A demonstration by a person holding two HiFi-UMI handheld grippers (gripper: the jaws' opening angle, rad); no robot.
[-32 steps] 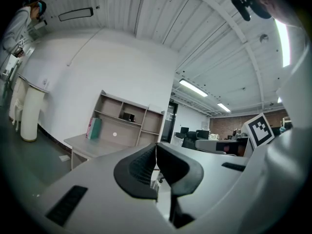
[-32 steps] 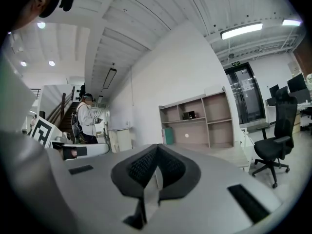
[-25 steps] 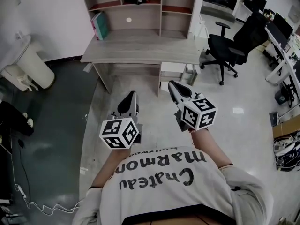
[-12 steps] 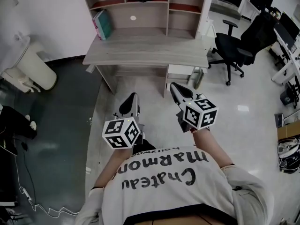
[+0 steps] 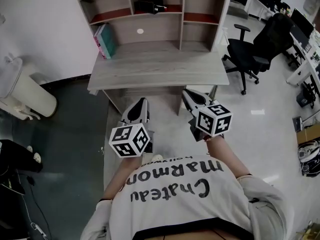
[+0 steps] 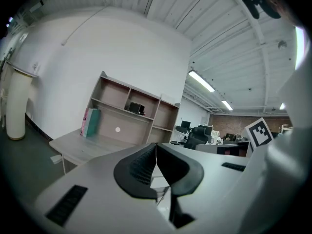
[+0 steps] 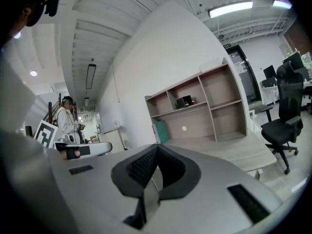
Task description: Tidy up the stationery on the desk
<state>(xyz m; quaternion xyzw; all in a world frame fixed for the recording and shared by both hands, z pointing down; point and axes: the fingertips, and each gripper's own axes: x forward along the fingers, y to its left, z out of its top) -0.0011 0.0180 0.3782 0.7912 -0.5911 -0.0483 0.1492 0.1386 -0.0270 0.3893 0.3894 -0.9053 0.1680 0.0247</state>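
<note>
A pale wooden desk [image 5: 160, 70] with a shelf unit stands ahead of me, its top bare. Teal and pink books [image 5: 105, 40] lean upright at the left of the unit. A black box [image 5: 149, 5] sits on an upper shelf. My left gripper [image 5: 142, 101] and right gripper [image 5: 185, 92] are held side by side above the floor, short of the desk's front edge. Both point level at the desk. In the left gripper view the jaws of the left gripper [image 6: 156, 147] meet with nothing between them. The right gripper [image 7: 157, 150] is shut and empty in its own view.
A black office chair [image 5: 260, 49] stands right of the desk. A white cylindrical unit [image 5: 22, 91] stands at the left wall by a dark floor area. More desks with monitors [image 5: 305, 29] line the far right. A person in white [image 7: 66, 121] stands far off.
The desk has come nearer and lower in the head view. Both grippers have travelled forward toward it, still side by side and still shut.
</note>
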